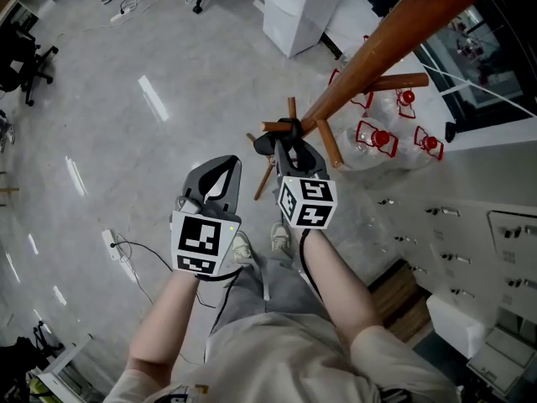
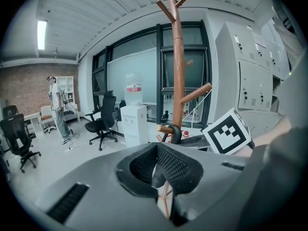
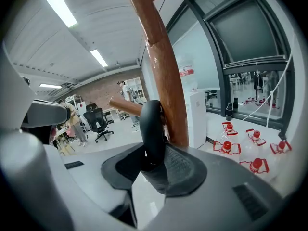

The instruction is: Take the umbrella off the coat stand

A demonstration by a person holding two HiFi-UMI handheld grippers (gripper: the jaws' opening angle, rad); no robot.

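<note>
- Location: black curved umbrella handle (image 3: 153,129) hooked over a short brown wooden peg (image 3: 124,106) of the tall brown wooden coat stand (image 3: 161,66), touching its pole.
- Handling: judged stiff, smooth, probably light; best taken at the crook, then lifted up off the peg.
- Sat between the pads of the right gripper (image 3: 155,163), seemingly clamped there.
- Spare: left gripper (image 2: 158,170) pinched together, empty, apart from the stand.

Centre frame, my grey left gripper (image 1: 226,166) and right gripper (image 1: 294,138), black mesh pads, black-and-white marker cubes; below them, grey trousers (image 1: 270,285), pale shoes (image 1: 279,238), light short-sleeved top (image 1: 281,355).
</note>
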